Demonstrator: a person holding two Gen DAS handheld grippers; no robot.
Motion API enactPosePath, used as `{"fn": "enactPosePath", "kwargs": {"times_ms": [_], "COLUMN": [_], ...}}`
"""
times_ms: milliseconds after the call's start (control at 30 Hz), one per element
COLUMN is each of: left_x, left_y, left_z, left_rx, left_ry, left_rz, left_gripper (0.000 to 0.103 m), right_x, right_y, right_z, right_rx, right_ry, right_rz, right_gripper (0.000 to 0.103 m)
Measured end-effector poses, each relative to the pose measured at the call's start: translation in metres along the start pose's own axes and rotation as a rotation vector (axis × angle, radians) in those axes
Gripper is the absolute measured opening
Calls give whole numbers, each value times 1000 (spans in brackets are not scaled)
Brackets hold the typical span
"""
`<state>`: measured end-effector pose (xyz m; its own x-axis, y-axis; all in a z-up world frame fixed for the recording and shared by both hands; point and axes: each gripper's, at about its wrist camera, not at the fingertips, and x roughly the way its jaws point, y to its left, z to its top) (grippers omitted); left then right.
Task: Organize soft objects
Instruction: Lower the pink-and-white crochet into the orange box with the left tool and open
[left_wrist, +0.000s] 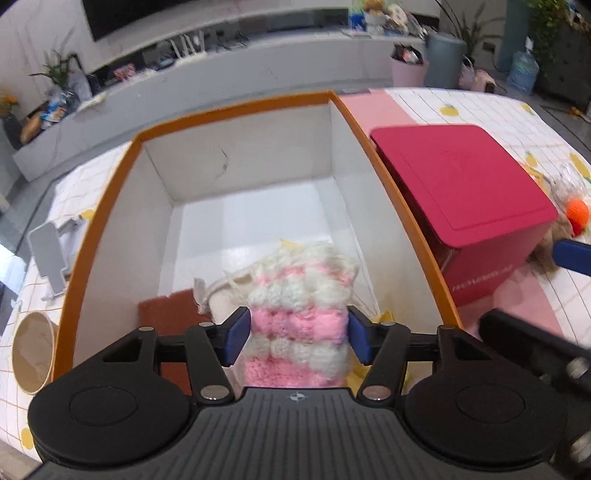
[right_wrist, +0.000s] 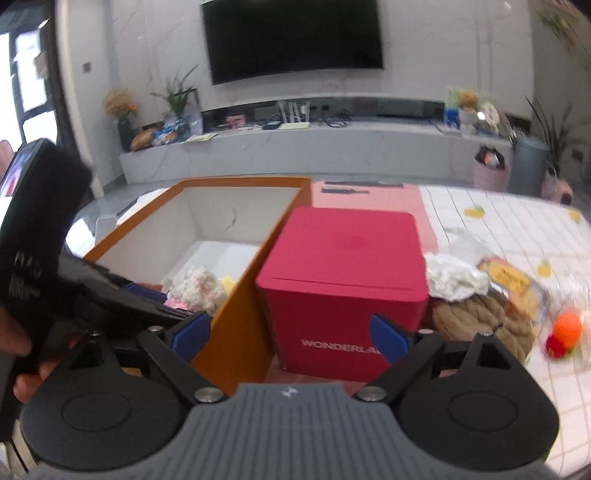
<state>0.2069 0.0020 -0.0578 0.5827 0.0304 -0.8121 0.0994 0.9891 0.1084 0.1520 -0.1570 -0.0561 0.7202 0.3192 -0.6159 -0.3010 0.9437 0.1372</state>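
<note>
Over the big orange-rimmed white cardboard box (left_wrist: 110, 206), the left gripper (left_wrist: 297, 338) should spread wider so the fluffy pink-and-white knitted pouch (left_wrist: 299, 314) between its barely touching blue pads drops inside, while the right gripper (right_wrist: 291, 334) hangs spread and empty.

The open box (left_wrist: 122, 206) stands on the table (left_wrist: 480, 110), with the closed box (left_wrist: 461, 177) just to its right, their sides close together. Inside the open box, at its near end, lies the knitted pouch (left_wrist: 299, 317) between the fingers of the left gripper (left_wrist: 298, 338). A paper cup (left_wrist: 31, 356) and a phone stand (left_wrist: 48, 254) sit left of the open box. Right of the closed box lies a heap: a coil of rope (right_wrist: 476, 321), a crumpled cloth (right_wrist: 454, 277) on top of it, and a ball (right_wrist: 567, 326) further right. Beyond the table runs a long low shelf (right_wrist: 332, 144) under a wall screen (right_wrist: 295, 37).
</note>
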Motion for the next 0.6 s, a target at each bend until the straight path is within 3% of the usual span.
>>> {"fn": "enactPosePath", "kwargs": {"times_ms": [267, 400, 500, 567, 600], "left_x": [-5, -21, -31, -30, -27], "left_y": [18, 24, 30, 34, 34], "left_z": [5, 7, 9, 11, 13], "left_rx": [-114, -111, -85, -85, -79], "left_ry": [53, 39, 33, 36, 41], "left_rz": [-53, -99, -146, -145, -128], "left_gripper": [83, 84, 65, 51, 35], "right_x": [-7, -12, -14, -15, -15], "right_y": [-15, -14, -8, -4, -3], "right_z": [-1, -2, -1, 0, 0], "right_rx": [63, 62, 46, 42, 42], "right_ry": [-17, -27, -40, -53, -53], "right_rz": [-27, -8, 7, 17, 21], "right_gripper": [92, 92, 89, 77, 77]}}
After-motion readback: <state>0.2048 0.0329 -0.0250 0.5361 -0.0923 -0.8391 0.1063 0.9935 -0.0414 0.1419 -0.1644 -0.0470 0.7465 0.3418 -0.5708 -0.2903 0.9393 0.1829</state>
